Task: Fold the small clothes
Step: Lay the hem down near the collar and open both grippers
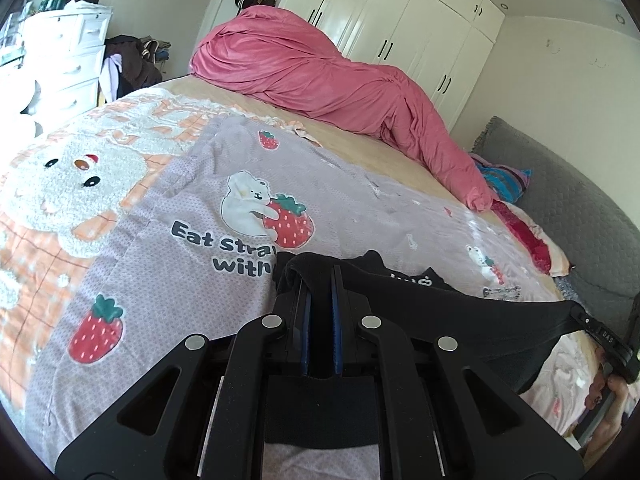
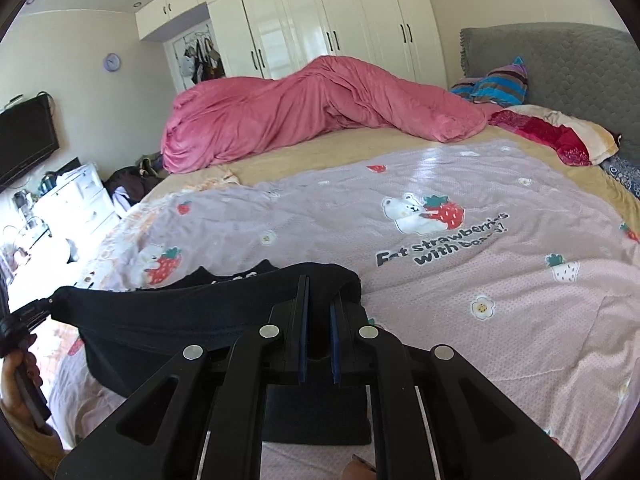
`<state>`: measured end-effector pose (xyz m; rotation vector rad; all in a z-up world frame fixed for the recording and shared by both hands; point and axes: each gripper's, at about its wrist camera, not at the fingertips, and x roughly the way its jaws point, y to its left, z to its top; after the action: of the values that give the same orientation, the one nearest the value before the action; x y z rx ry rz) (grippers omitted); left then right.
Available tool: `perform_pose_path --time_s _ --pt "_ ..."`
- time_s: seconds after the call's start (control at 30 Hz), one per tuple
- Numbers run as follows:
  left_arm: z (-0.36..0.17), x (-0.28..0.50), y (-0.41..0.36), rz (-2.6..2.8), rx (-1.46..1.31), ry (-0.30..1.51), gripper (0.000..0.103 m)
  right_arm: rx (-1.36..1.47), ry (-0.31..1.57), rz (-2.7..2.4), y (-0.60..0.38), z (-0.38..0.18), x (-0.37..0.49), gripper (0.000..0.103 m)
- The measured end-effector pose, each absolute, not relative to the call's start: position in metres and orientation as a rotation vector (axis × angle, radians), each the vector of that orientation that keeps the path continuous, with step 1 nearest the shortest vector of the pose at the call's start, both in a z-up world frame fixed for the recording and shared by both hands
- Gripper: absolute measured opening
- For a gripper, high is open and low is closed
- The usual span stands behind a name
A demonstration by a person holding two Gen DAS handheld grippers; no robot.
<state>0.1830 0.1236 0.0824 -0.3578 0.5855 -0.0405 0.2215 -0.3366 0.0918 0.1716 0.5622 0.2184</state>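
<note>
Both tongs clamped on one black garment [image 1: 460, 316]; left tongs [image 1: 320, 280] gripping its left corner, right tongs [image 2: 319, 288] its right corner; garment stretched between them as a taut band, long axis running side to side, lower part hanging just above the strawberry-print blanket [image 2: 460, 280] on the bed; white lettering partly visible on a portion lying beyond the band. Judged: mid-fold; next move likely carries the held edge forward, away from both tongs, each equally near.
</note>
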Motion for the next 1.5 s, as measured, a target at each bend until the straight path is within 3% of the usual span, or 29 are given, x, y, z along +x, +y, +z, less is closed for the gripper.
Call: perform_pose_path --time_s 0.87,0.9,0.97,1.0,1.03,1.2,1.27,1.3,1.33,1.37,1.43,1.5 --pt "0.037 0.227 0.111 0.012 -0.268 0.657 0.006 0.168 0.652 0.194 -0.331 0.042 0.274 0.008" --pt "0.035 0.228 0.11 0.016 -0.261 0.664 0.007 0.169 0.656 0.195 -0.331 0.04 0.275 0.011" --pt "0.034 0.228 0.108 0.036 -0.244 0.664 0.031 0.159 0.665 0.176 -0.33 0.038 0.276 0.03" --pt "0.034 0.227 0.108 0.041 -0.24 0.663 0.033 0.149 0.662 0.163 -0.33 0.037 0.275 0.041" --pt "0.035 0.225 0.109 0.041 -0.244 0.661 0.033 0.142 0.658 0.154 -0.331 0.036 0.274 0.041" --pt "0.043 0.209 0.116 0.04 -0.272 0.635 0.033 0.126 0.618 0.145 -0.332 0.038 0.258 0.041" --pt "0.048 0.199 0.112 0.024 -0.258 0.618 0.033 0.098 0.597 0.157 -0.327 0.041 0.251 0.038" --pt "0.051 0.194 0.108 0.012 -0.241 0.613 0.032 0.08 0.591 0.176 -0.323 0.042 0.247 0.03" --pt "0.053 0.191 0.104 -0.005 -0.234 0.612 0.027 0.065 0.59 0.2 -0.319 0.042 0.244 0.022" --pt "0.053 0.189 0.1 -0.029 -0.229 0.616 0.016 0.044 0.597 0.24 -0.312 0.041 0.241 0.02" --pt "0.048 0.187 0.088 -0.075 -0.207 0.641 0.006 0.017 0.619 0.288 -0.299 0.037 0.24 0.018" --pt "0.039 0.19 0.077 -0.088 -0.165 0.681 0.006 -0.012 0.644 0.305 -0.287 0.031 0.241 0.018"
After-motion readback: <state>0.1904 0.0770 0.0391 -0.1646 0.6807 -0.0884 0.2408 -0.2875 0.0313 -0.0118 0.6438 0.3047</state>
